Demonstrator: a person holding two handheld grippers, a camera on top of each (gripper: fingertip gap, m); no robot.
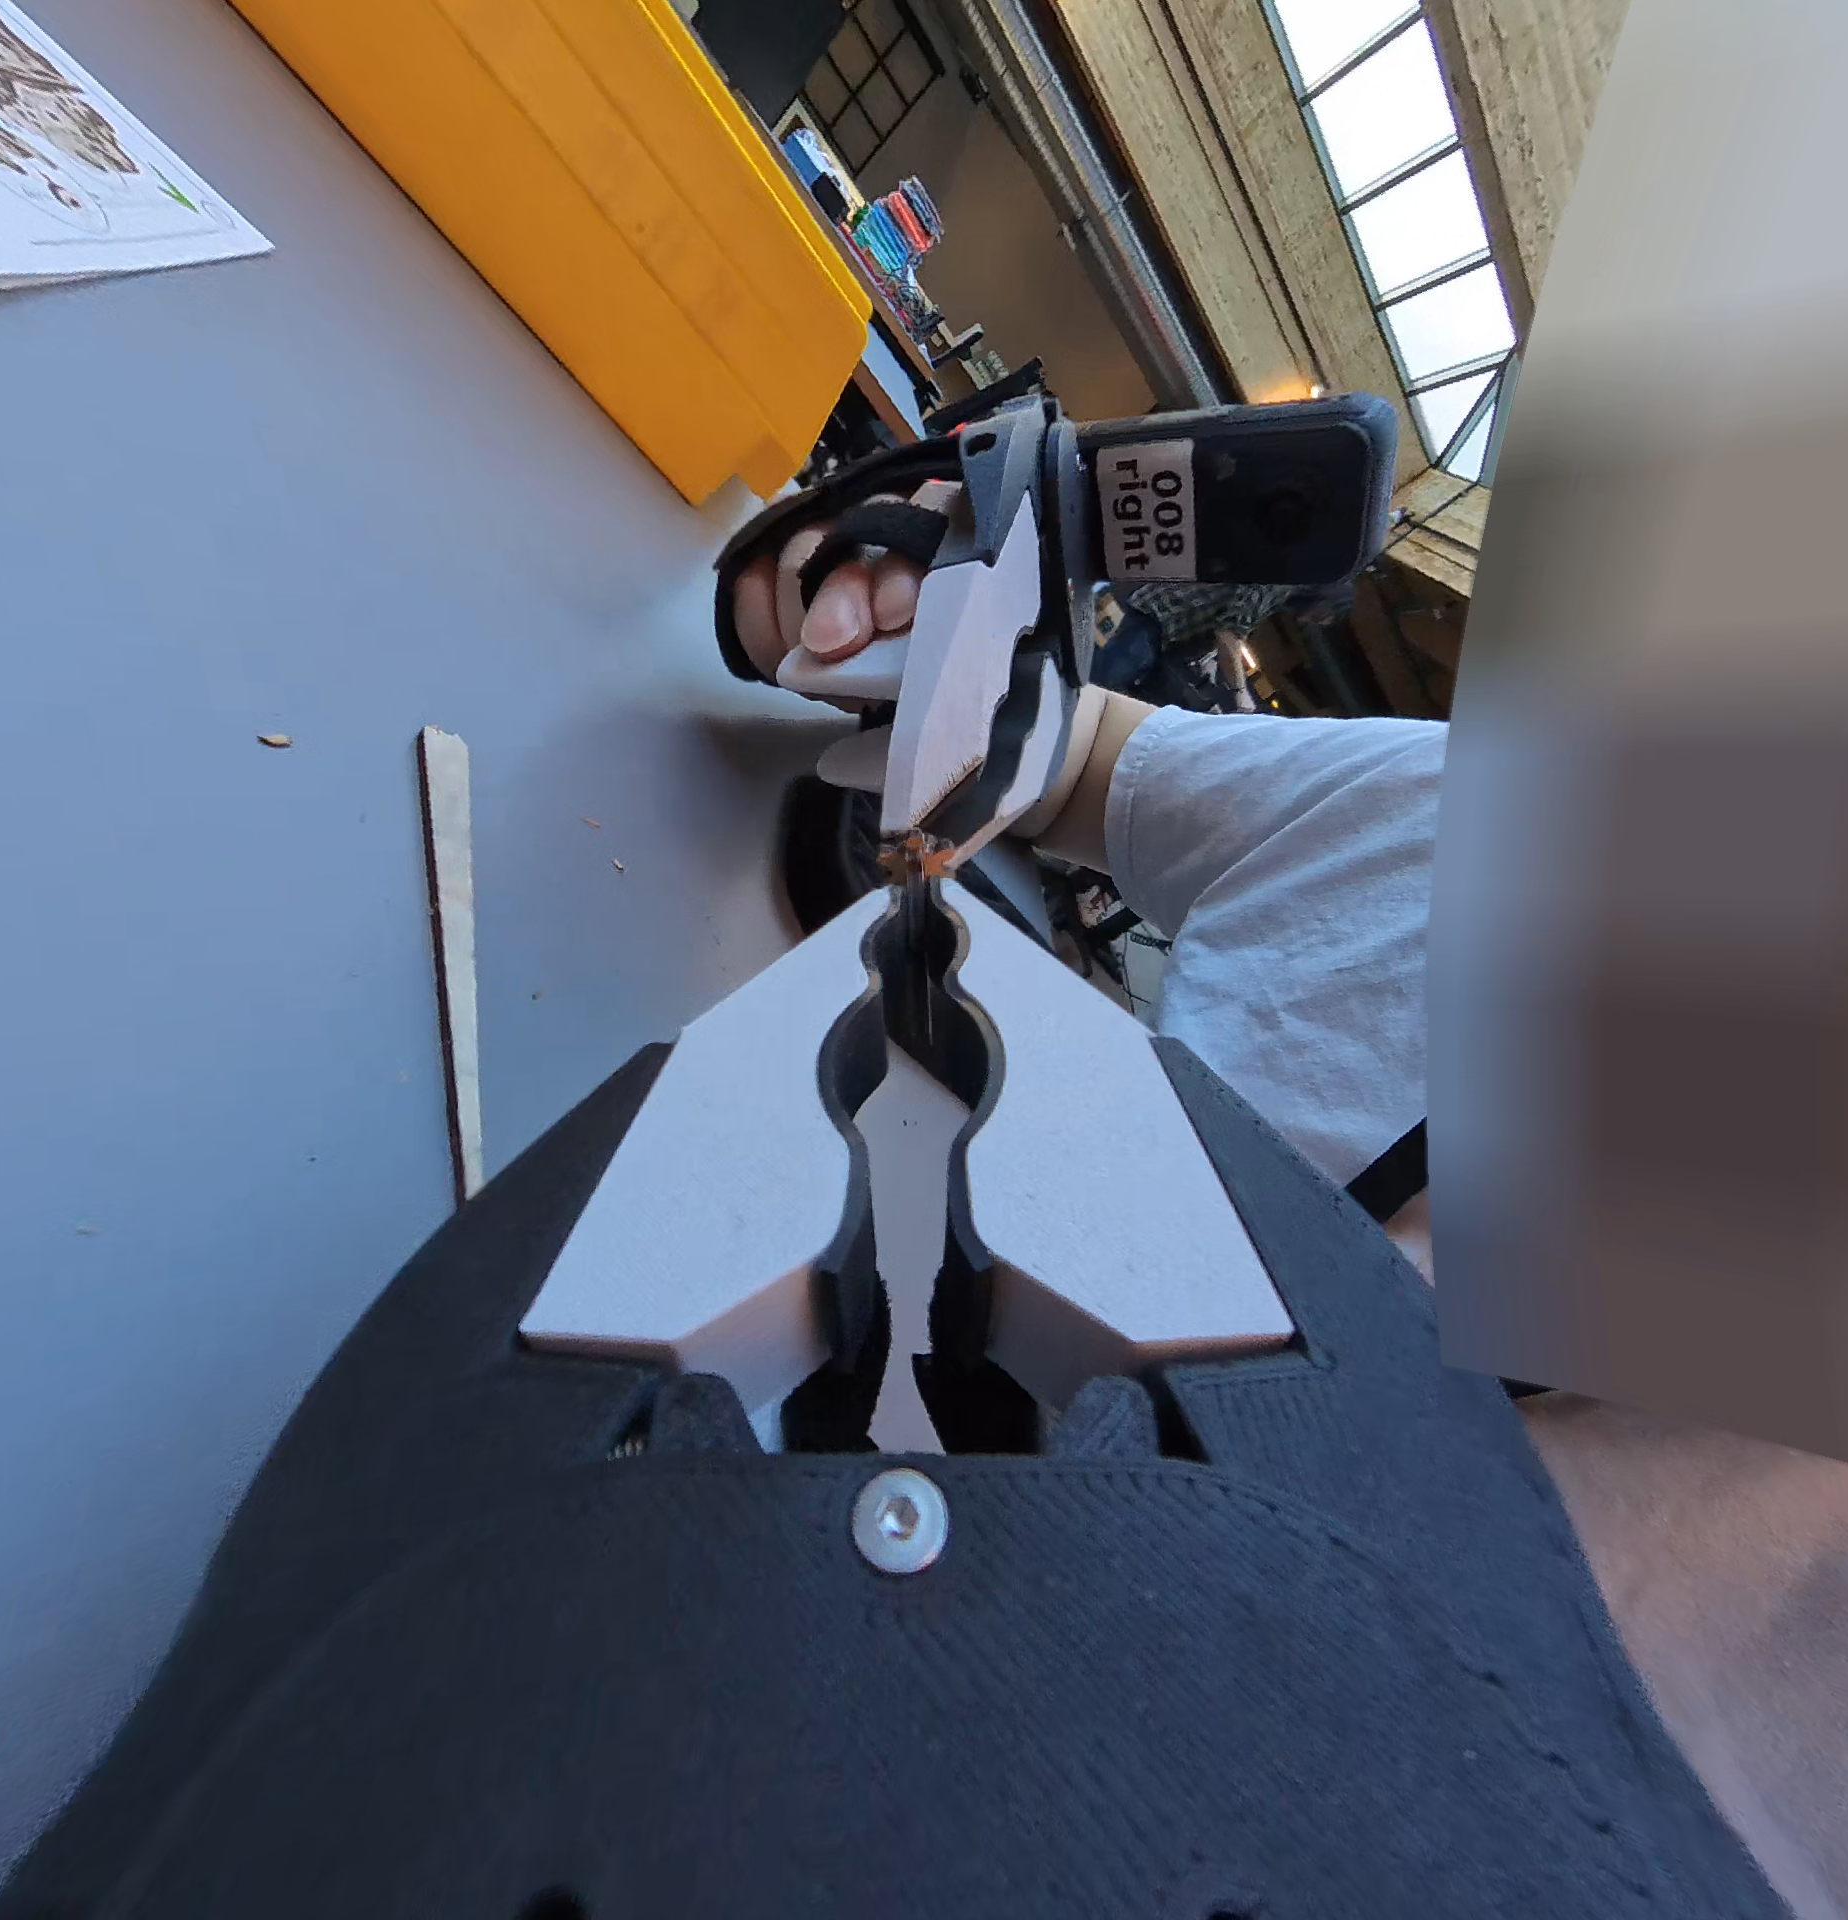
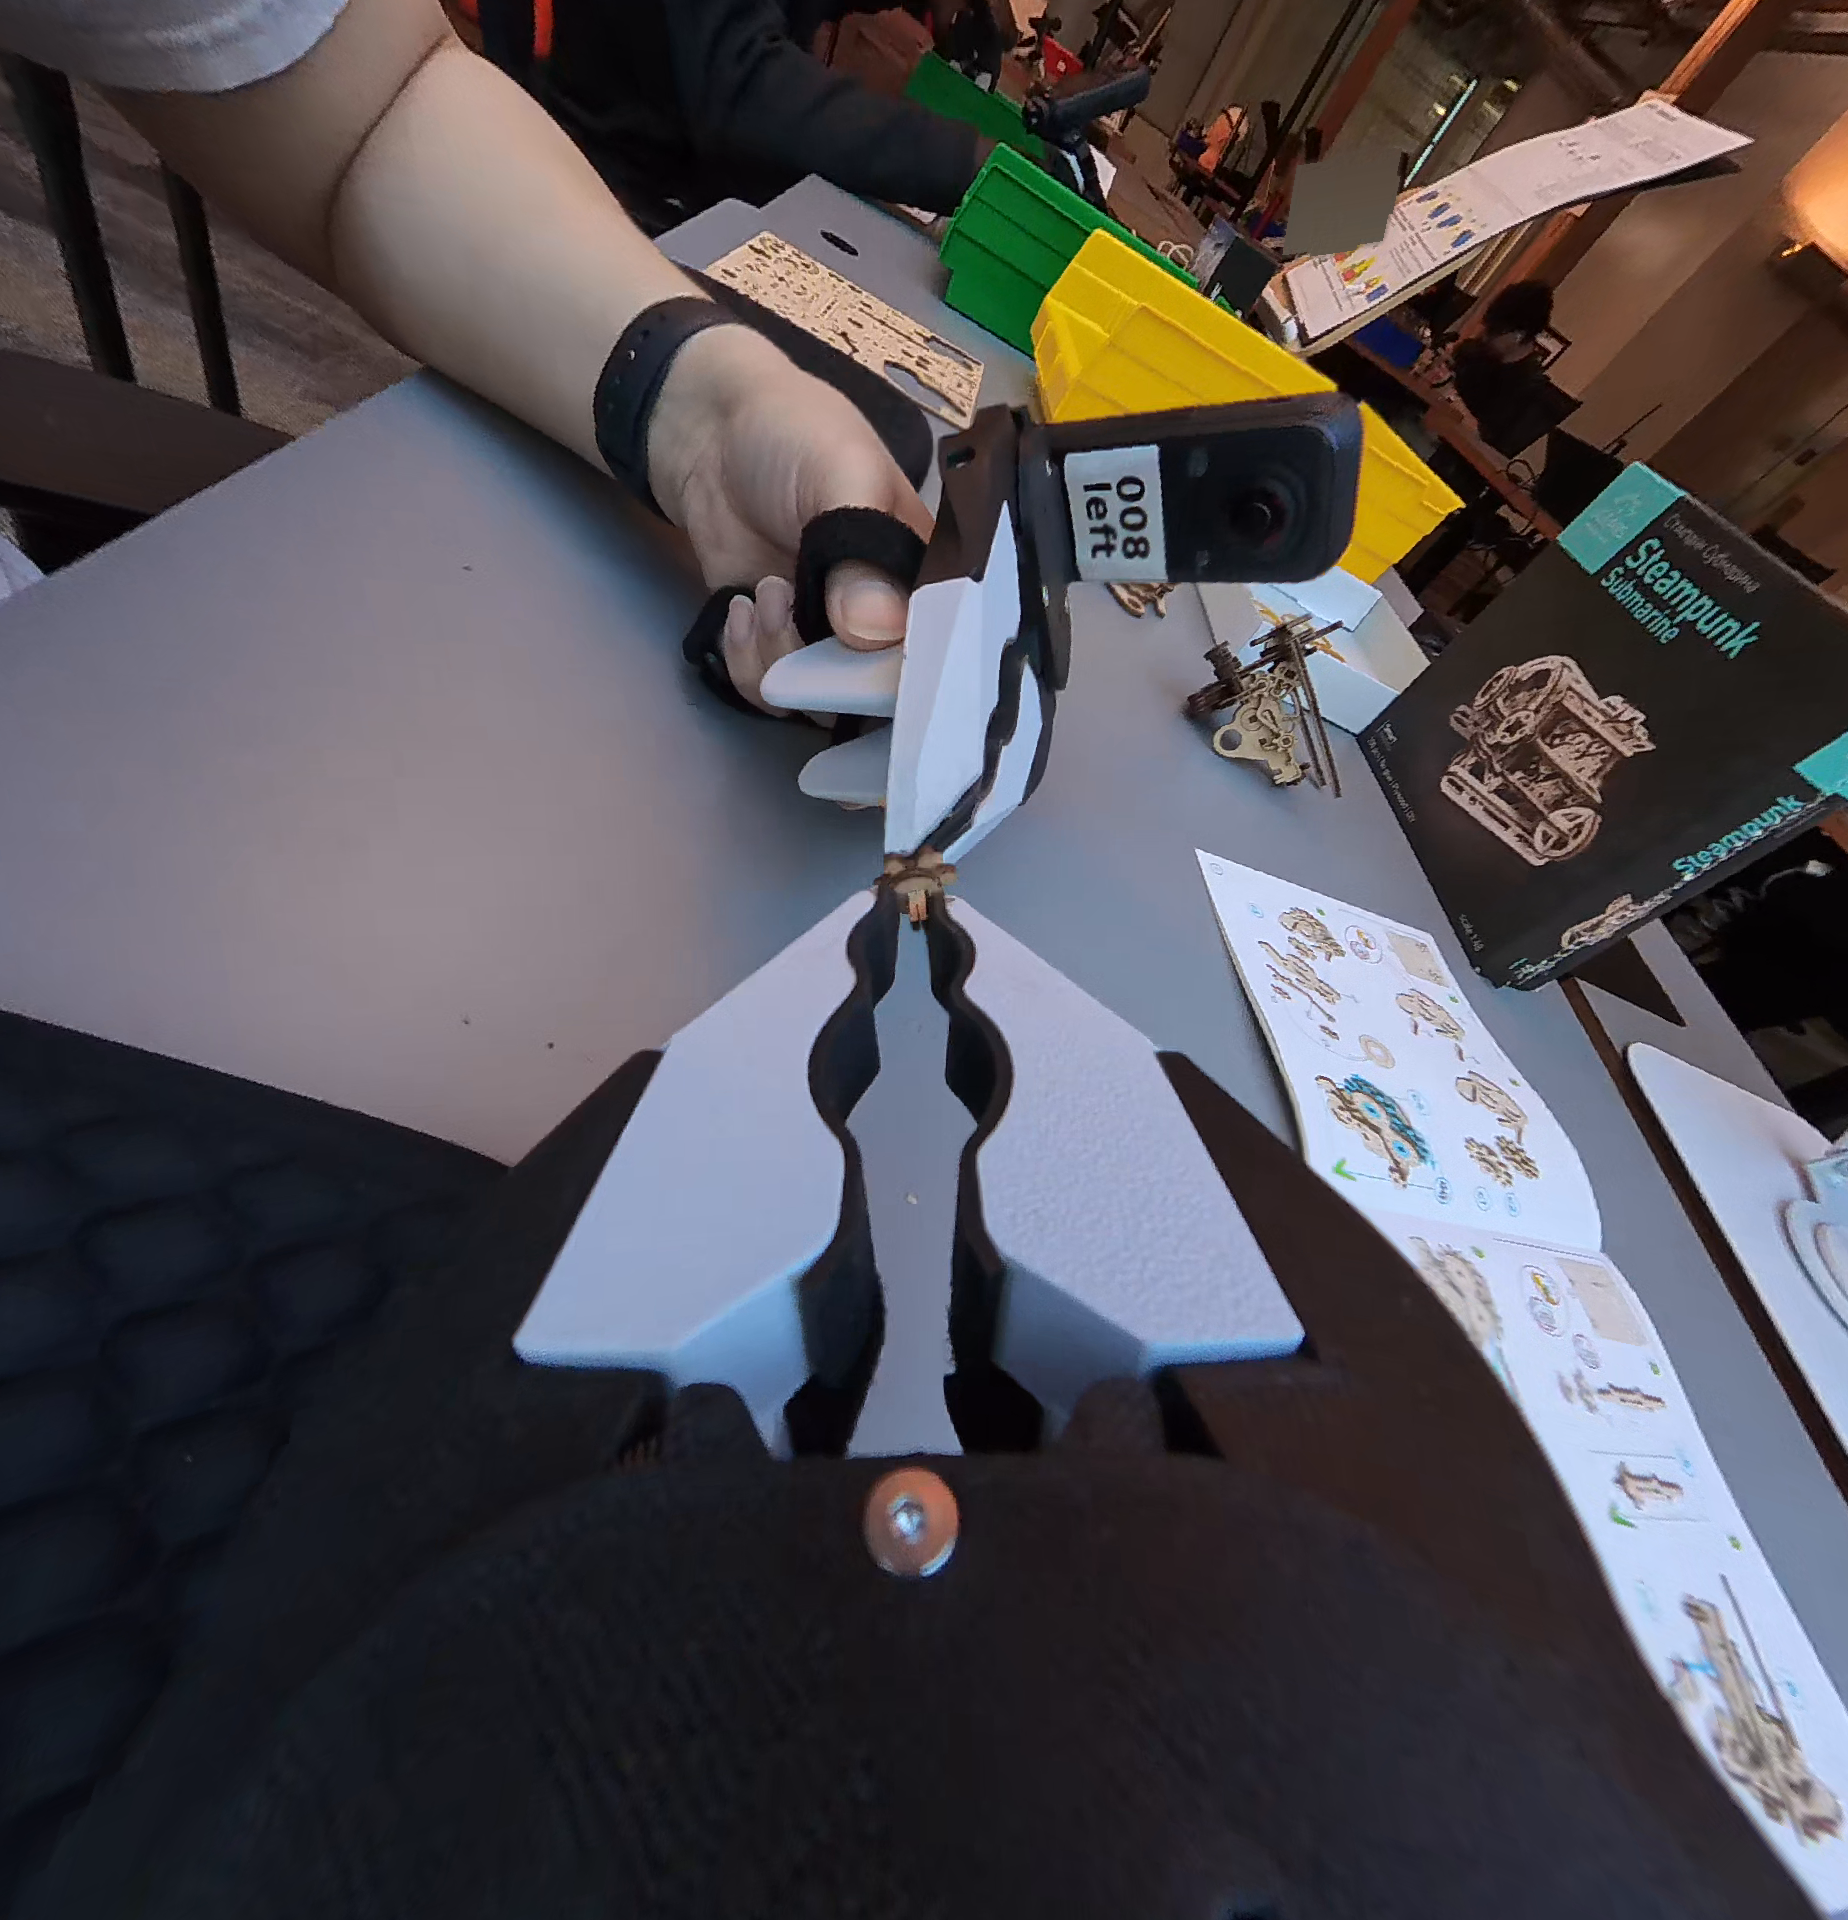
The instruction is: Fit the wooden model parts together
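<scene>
A small wooden gear (image 2: pixel 912 875) is held above the grey table (image 2: pixel 380 779), between the two grippers' tips, which meet tip to tip. My right gripper (image 2: pixel 912 912) is shut on the short peg under the gear. My left gripper (image 1: pixel 915 899) is shut on a thin dark wooden part (image 1: pixel 915 982), seen edge-on between its fingers. In the left wrist view the gear (image 1: pixel 912 858) sits at the right gripper's tips (image 1: pixel 925 836). In the right wrist view the left gripper (image 2: pixel 925 844) closes onto the gear from above. How the two parts join is hidden.
A yellow bin (image 2: pixel 1211 353) and green bins (image 2: pixel 1013 239) stand at the back. A part-built wooden model (image 2: pixel 1263 707), a black kit box (image 2: pixel 1626 727) and an instruction sheet (image 2: pixel 1398 1049) lie to the right. A wooden strip (image 1: pixel 452 956) lies on the table. Only a small space, under 4 cm, lies between the two pairs of fingers. From either gripper's tips it is about 30 cm to the part-built wooden model (image 2: pixel 1263 707).
</scene>
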